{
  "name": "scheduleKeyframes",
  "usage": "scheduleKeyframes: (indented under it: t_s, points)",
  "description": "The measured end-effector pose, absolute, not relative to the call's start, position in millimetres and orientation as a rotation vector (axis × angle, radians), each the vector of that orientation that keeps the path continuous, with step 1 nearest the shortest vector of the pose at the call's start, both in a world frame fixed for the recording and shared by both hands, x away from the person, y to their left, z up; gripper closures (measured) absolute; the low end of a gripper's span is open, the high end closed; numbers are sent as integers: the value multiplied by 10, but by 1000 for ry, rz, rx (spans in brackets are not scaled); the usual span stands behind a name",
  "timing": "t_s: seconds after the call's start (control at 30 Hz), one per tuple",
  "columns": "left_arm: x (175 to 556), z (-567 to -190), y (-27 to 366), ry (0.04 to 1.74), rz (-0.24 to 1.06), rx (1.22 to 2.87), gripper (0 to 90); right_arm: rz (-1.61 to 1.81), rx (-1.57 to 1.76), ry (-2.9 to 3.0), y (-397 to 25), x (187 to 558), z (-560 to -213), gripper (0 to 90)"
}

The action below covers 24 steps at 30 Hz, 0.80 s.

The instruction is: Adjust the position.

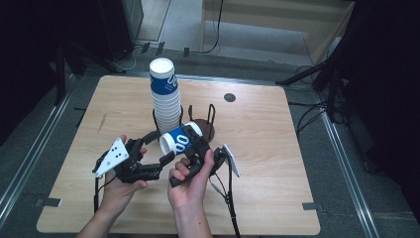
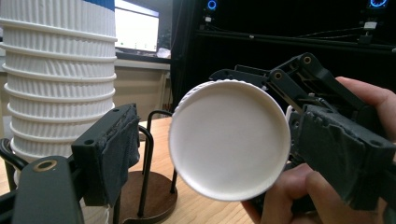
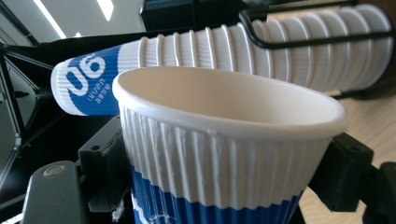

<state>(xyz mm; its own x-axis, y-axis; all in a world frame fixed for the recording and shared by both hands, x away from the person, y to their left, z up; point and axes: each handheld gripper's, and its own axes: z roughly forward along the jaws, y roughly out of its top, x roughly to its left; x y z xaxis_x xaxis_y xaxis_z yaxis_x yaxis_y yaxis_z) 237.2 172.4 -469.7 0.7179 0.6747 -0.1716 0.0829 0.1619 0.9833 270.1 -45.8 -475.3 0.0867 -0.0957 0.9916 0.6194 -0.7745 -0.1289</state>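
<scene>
- My right gripper (image 1: 190,141) is clamped on one blue-and-white ribbed paper cup (image 1: 179,140), held just above the table in front of the wire holder (image 1: 212,115).
- Cup's long axis lies roughly level; its open mouth (image 2: 229,140) faces my left gripper (image 1: 157,149), the nearer free tool.
- Left jaws stand wide apart, holding nothing.
- Count: one held cup, one stack of cups (image 1: 166,96), about ten.
</scene>
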Motion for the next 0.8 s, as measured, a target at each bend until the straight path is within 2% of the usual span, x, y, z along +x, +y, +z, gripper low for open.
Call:
scheduleKeyframes:
  t_s: [0.8]
  points:
    - [2393, -4722, 1749, 714, 445, 1356, 144, -1998, -2008, -844, -622, 2656, -4632, 203]
